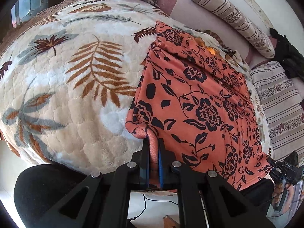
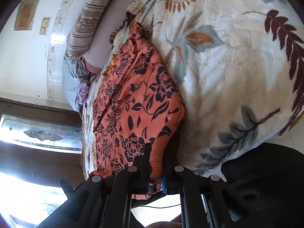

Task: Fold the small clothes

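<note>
The orange flowered garment (image 1: 191, 98) is spread ahead of both claws on the leaf-patterned blanket (image 1: 62, 79) (on a bed); its near edge is clenched by the left claw (image 1: 153, 152) and the right claw (image 2: 157, 163).

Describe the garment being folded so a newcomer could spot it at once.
Find the cream leaf-print blanket covering the bed. On its edge lies an orange cloth with black flowers, pinched by both grippers; no other fabric nearby is orange.

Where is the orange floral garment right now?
The orange floral garment lies on the leaf-print blanket, right of centre in the left wrist view, below the striped pillow; both tongs, left and right, pinch its near edge.
</note>
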{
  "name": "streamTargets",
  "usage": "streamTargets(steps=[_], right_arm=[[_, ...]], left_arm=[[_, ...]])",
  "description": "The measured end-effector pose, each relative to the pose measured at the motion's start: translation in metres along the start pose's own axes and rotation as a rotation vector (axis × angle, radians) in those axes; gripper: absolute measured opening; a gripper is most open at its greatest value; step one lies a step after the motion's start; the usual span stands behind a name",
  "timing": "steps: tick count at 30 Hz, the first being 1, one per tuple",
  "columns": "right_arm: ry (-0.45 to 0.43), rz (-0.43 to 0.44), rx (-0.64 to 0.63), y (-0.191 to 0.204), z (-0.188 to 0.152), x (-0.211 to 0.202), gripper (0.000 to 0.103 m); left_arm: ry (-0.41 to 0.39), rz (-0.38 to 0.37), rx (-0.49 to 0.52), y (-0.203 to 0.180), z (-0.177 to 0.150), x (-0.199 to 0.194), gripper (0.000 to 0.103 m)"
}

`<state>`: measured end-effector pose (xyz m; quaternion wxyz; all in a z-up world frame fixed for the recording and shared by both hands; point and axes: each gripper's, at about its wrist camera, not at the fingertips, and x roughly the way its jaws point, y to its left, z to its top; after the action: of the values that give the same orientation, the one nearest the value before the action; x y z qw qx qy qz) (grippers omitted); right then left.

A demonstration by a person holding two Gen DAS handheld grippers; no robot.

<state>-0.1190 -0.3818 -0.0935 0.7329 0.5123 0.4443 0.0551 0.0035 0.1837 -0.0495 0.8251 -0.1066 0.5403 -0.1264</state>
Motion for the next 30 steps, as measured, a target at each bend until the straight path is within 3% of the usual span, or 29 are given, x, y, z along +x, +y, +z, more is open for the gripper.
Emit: streamTargets(steps=[4,8,10,13,16,19,21,22,24,25,26,27,28,29,30], right_arm=[[-0.007,0.001,-0.020,0.008,0.009,0.000,0.009],[0.055,-0.029,-0.008,0.008,0.022,0.015,0.009],[0.079,-0.028,-0.017,0.019,0.037,0.020,0.009],[0.027,0.028,-0.103,0.066,0.084,0.015,0.009],[-0.094,0.112,-0.195,0.124,0.152,0.013,0.009],[-0.179,0.113,-0.244,0.154,0.218,0.042,0.009],[-0.200,0.062,-0.213,0.145,0.258,0.086,0.012],[-0.182,0.017,-0.197,0.133,0.273,0.114,0.018],[-0.063,-0.137,-0.102,0.089,0.293,0.182,0.042],[-0.046,-0.122,-0.064,0.073,0.292,0.199,0.046],[-0.125,-0.068,-0.067,0.070,0.287,0.193,0.047],[-0.154,-0.036,-0.069,0.074,0.283,0.184,0.053],[-0.160,-0.003,-0.083,0.078,0.279,0.176,0.079],[-0.164,-0.002,-0.110,0.084,0.274,0.166,0.099],[-0.187,-0.036,-0.129,0.088,0.268,0.155,0.102]], left_arm=[[-0.014,-0.014,0.033,-0.005,0.009,-0.009,0.007],[0.090,-0.023,0.021,-0.002,0.020,0.008,0.007],[0.101,-0.033,0.040,-0.008,0.041,0.006,0.007],[-0.024,-0.082,0.078,-0.030,0.101,-0.022,0.007],[-0.203,-0.127,0.107,-0.056,0.175,-0.042,0.007],[-0.287,-0.086,0.079,-0.066,0.240,-0.006,0.008],[-0.277,-0.040,0.064,-0.064,0.272,0.052,0.012],[-0.221,0.008,0.089,-0.063,0.283,0.092,0.021],[-0.072,0.152,0.096,-0.054,0.291,0.171,0.028],[-0.055,0.160,0.070,-0.046,0.289,0.188,0.031],[-0.140,0.153,0.042,-0.041,0.286,0.180,0.037],[-0.171,0.156,0.010,-0.038,0.287,0.170,0.057],[-0.177,0.127,-0.016,-0.033,0.288,0.160,0.065],[-0.193,0.080,-0.040,-0.028,0.289,0.146,0.065],[-0.220,0.058,-0.060,-0.023,0.288,0.131,0.065]])
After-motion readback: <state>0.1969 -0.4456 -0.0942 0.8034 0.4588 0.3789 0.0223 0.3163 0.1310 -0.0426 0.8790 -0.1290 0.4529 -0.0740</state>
